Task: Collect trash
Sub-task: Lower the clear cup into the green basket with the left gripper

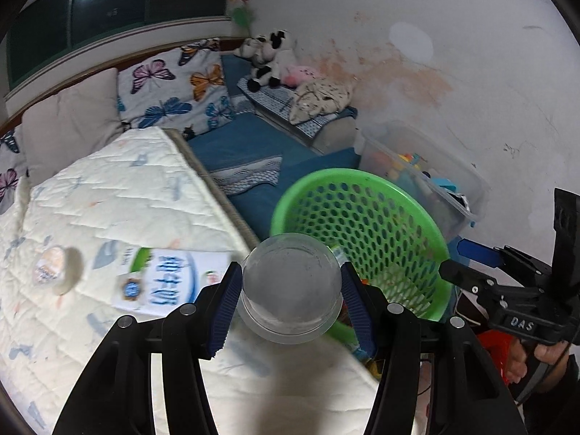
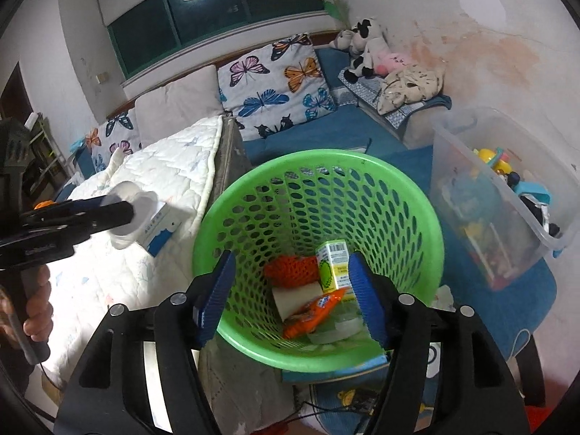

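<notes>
My left gripper (image 1: 291, 290) is shut on a clear plastic cup (image 1: 290, 282), blue pads pressing its sides, above the edge of a white quilted bed (image 1: 108, 199). Just beyond stands a green mesh basket (image 1: 362, 175). On the bed lie a blue-and-white milk carton (image 1: 163, 279) and a small round tub (image 1: 50, 268). My right gripper (image 2: 291, 297) hangs open over the basket (image 2: 319, 156) with nothing between its pads. Inside the basket lie a juice box (image 2: 335, 266), an orange net (image 2: 290, 270), an orange wrapper (image 2: 313, 311) and a white roll (image 2: 293, 299). The right wrist view shows the left gripper (image 2: 127, 212) with the cup (image 2: 125, 233) at the left.
A clear storage bin (image 2: 507, 181) of toys stands right of the basket against the stained wall. Butterfly pillows (image 2: 279, 83) and plush toys (image 2: 366, 50) line the back of the blue couch. A hand (image 2: 36, 311) holds the left gripper's handle. The right gripper (image 1: 458, 259) shows at the left wrist view's right edge.
</notes>
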Available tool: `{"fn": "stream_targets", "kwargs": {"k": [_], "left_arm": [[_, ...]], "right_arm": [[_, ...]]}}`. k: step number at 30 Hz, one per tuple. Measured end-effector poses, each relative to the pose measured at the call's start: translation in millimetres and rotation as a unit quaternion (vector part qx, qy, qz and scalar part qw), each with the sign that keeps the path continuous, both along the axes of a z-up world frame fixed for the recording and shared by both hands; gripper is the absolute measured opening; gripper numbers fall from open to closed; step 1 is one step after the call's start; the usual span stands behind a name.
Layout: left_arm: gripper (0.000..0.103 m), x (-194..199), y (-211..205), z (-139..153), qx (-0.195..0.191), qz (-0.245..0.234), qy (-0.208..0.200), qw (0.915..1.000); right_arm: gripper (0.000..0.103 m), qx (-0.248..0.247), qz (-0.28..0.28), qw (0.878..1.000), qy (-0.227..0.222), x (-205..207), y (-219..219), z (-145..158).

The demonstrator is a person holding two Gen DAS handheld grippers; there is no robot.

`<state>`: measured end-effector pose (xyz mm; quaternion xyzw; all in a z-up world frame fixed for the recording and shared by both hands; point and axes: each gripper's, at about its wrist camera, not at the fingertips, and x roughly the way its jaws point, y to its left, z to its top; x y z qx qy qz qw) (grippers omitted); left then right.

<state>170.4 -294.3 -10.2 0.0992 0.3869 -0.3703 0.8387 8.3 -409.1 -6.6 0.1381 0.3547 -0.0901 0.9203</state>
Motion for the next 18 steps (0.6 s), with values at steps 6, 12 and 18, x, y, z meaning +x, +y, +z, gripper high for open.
{"fn": "stream_targets", "kwargs": {"k": [6, 12, 18], "left_arm": [[0.054, -3.6, -27.6, -11.9, 0.009, -0.017, 0.014, 0.9997], [0.055, -6.9, -47.6, -22.4, 0.02, -0.025, 0.027, 0.9991], [0.055, -8.7, -61.9, -28.7, 0.022, -0.033, 0.037, 0.9985]], "right_arm": [[0.068, 0.003, -0.009, 1.0, -0.005, -15.9, -9.6, 0.0], [0.069, 0.01, -0.021, 1.0, -0.006, -26.4, -19.6, -2.8], [0.069, 0.016, -0.026, 1.0, -0.007, -32.9, -25.9, -5.8]]}}
